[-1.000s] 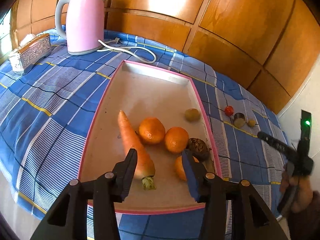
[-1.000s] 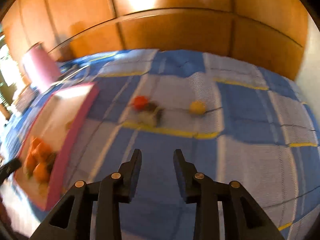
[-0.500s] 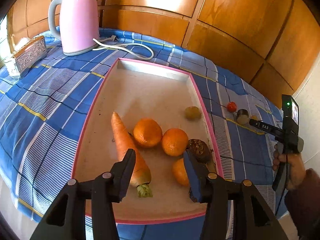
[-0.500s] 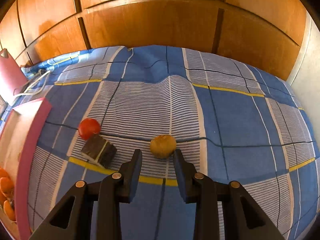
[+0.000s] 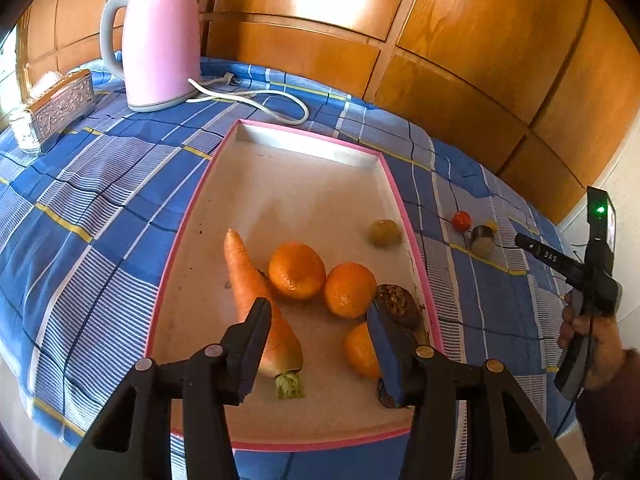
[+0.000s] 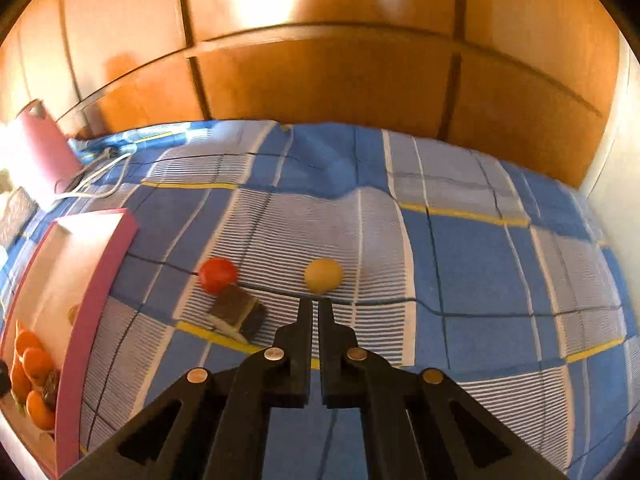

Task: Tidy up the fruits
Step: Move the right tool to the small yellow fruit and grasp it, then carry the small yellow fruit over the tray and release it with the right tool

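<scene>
- Small round yellow fruit (image 6: 323, 275), smooth and matt, resting on the checked cloth just beyond the tips of the right gripper (image 6: 315, 301); not touching them as far as visible.
- Right gripper: black plastic fingers drawn together, only a thin slit between them, nothing held.
- Glossy red tomato-like fruit (image 6: 218, 275), spherical, left of the yellow fruit and touching a dark, rough-skinned cut piece (image 6: 238, 313) with a pale flat face.
- Tray (image 5: 192, 216): shallow rectangle, pink rim, pale off-white floor, lying left of the loose fruits on the worktop.
- Inside the tray: tapered orange carrot (image 5: 256, 296) with a green cut stub at its wide end; three dimpled orange citrus fruits (image 5: 296, 270) clustered beside it; a dark, coarse-textured round item (image 5: 395, 300) against the right wall; a dull yellow-green round fruit (image 5: 384, 232) lying apart, farther back.
- Left gripper (image 5: 318, 346): fingers spread wide, blue pad on the right finger, empty, hovering over the near end of the tray above the carrot stub.
- Tablecloth (image 5: 80, 208): woven fabric, blue checks with fine white stripes and yellow lines, slightly wrinkled.
- Pink kettle (image 5: 160, 40), smooth cylinder with grey handle, white cord (image 5: 256, 98) looped behind the tray.
- Embossed silver box (image 5: 62, 106) at the left edge.
- Glossy wooden wall panels (image 5: 440, 40) behind.
</scene>
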The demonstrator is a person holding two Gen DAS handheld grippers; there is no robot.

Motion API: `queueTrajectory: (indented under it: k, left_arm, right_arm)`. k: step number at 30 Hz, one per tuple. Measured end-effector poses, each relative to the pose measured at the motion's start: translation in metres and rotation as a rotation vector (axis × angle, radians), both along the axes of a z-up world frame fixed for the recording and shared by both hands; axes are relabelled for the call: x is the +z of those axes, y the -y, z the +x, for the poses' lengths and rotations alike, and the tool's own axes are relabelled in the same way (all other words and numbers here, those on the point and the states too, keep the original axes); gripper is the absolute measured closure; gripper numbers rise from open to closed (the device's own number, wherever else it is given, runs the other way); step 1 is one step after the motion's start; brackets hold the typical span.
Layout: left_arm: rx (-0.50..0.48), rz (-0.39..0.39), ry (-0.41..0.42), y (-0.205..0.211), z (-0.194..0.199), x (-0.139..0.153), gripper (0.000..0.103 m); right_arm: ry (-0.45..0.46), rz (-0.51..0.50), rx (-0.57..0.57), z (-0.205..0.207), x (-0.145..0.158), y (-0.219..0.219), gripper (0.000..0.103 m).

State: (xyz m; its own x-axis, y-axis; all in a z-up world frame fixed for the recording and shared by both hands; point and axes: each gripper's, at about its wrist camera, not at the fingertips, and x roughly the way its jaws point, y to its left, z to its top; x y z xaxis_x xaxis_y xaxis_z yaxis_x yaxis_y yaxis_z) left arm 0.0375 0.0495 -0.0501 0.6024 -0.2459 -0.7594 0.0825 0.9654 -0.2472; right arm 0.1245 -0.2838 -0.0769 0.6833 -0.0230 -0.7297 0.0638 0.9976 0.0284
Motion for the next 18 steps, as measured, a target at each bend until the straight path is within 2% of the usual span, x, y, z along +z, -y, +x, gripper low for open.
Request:
queueTrajectory:
  k: [2,3,12,18]
  left_arm:
    - [0.002,-0.002,0.005,-0.001,-0.002,0.001,0.052]
    - [0.005,-0.003,0.007,-0.002,-0.003,0.002,0.052]
    - [0.011,-0.002,-0.005,-0.001,0.002,0.001,0.051]
    - [-0.005,-0.004,-0.023,0.006,0.009,0.001,0.051]
  right_arm:
    - [-0.028,0.032,-0.017,0.003,-0.004,0.004,0.081]
    - [-0.038,0.044,-0.027,0.004,-0.008,0.007,0.078]
    - [-0.058,0.142,0.003,0.032,-0.016,0.009,0.068]
    - [-0.077,0.175,0.006,0.068,-0.023,-0.007,0.068]
